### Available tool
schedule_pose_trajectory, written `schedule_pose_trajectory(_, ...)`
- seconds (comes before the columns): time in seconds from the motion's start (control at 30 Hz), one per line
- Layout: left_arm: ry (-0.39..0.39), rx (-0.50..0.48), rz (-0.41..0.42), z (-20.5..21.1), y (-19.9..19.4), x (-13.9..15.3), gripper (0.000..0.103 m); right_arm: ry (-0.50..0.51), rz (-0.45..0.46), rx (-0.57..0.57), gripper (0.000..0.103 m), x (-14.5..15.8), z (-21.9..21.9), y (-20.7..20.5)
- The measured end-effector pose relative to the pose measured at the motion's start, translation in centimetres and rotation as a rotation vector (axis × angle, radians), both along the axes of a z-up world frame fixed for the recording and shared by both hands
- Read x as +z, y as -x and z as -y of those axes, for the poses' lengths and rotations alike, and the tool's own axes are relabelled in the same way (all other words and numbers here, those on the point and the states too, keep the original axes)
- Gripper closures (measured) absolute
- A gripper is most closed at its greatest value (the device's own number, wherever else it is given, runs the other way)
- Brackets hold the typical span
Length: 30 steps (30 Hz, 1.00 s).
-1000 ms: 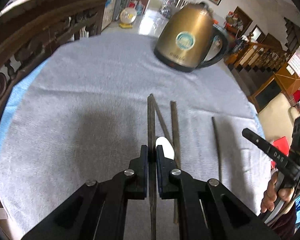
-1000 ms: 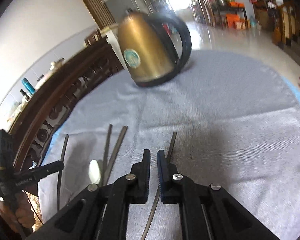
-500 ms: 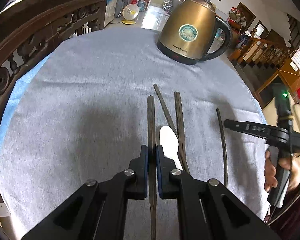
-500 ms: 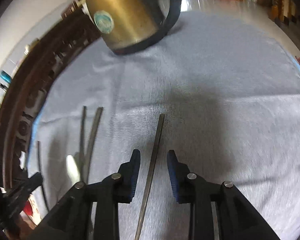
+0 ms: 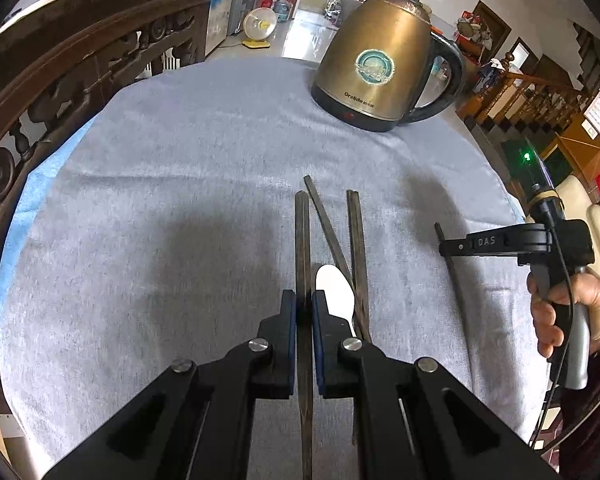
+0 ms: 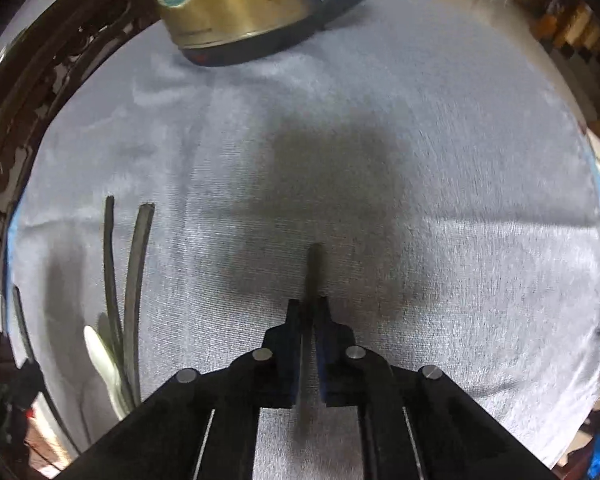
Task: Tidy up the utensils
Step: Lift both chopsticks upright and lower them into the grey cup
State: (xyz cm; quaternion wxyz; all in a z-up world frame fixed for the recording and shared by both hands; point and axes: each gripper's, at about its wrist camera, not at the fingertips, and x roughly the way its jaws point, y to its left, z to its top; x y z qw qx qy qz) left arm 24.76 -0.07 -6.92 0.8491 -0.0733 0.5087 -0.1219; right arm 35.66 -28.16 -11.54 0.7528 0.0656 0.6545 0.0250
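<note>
In the left wrist view we see the left gripper [image 5: 304, 308] at lower centre, its jaws pinched on a dark chopstick [image 5: 302, 240] that runs straight up the frame from between the pads, its far end lying on the grey cloth [image 5: 160, 200]. Just right of that gripper lie a white spoon [image 5: 336, 292] and two more dark chopsticks [image 5: 356, 240], which cross near the spoon's bowl. Farther right, a fourth chopstick [image 5: 454, 272] lies alone, with the right gripper [image 5: 444, 247] poised over its upper end, gripped by a hand [image 5: 572, 312] at the right edge. In the right wrist view, somewhat blurred, we find the right gripper [image 6: 309, 312] at lower centre; its jaws have just closed on this lone chopstick [image 6: 314, 268], which passes between the pads and points up the frame. The crossed pair [image 6: 134, 264] and the spoon [image 6: 100, 352] sit at lower left. A brass-coloured kettle [image 5: 380, 68] stands at the top of both views, well apart from the utensils.
</note>
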Motion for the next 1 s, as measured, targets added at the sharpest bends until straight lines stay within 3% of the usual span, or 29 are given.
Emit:
schedule_pose_trajectory(0.13, 0.001, 0.005, 0.016, -0.5, 0.5, 1.0, 0.096, -0.020, 0.023, -0.012, 0.096, 0.2, 1.0, 0.9)
schedule_pose_trajectory(0.27, 0.009, 0.003, 0.053, -1.0, 1.6, 2.8, 0.096, -0.060, 0.126, -0.044, 0.096, 2.6, 2.5, 3.6)
schedule_pose_trajectory(0.43, 0.048, 0.002, 0.128, -1.5, 4.1, 5.8, 0.096, -0.067, 0.312, -0.070, 0.096, 6.9, 4.2, 9.4)
schedule_pose_trajectory(0.73, 0.157, 0.003, 0.333, -1.6, 10.1, 11.3, 0.096, -0.065, 0.716, -0.085, 0.097, 14.4, 3.3, 20.9)
schedule_pose_trajectory(1.0, 0.220, 0.014, 0.507, -0.5, 14.3, 14.8, 0.096, -0.125, 0.976, -0.129, 0.097, 20.8, 2.7, 30.2)
